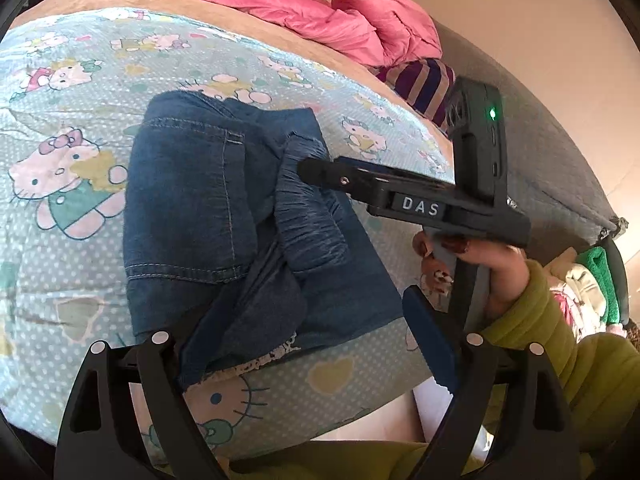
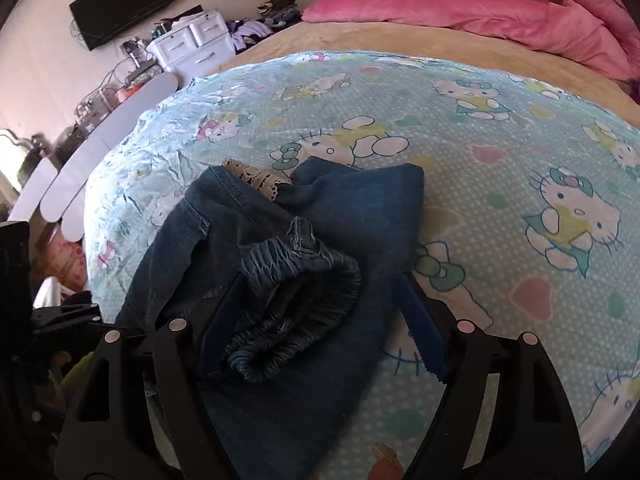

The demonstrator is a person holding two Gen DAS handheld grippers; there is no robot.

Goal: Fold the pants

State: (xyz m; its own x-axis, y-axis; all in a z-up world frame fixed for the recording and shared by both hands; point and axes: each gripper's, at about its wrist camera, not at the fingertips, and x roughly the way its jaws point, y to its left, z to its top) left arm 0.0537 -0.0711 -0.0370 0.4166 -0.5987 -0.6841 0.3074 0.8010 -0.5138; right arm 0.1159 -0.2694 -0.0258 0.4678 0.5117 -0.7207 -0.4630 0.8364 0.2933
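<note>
On the bed (image 2: pixel 500 128), your denim pants (image 1: pixel 224 216) lie folded into a lumpy bundle; both grippers, left gripper (image 1: pixel 304 344) and right gripper (image 2: pixel 316 320), stand spread, pinching nothing; only tidying looks left.

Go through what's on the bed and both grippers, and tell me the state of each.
Jeans: folded into a bundle, elastic waistband bunched on top, lying on the sheet.
Left gripper: open, jeans edge between the fingers, not pinched.
Right gripper: open, waistband between the fingers.
Cartoon-cat sheet: spread flat.
Pink duvet: crumpled at the far end.
</note>
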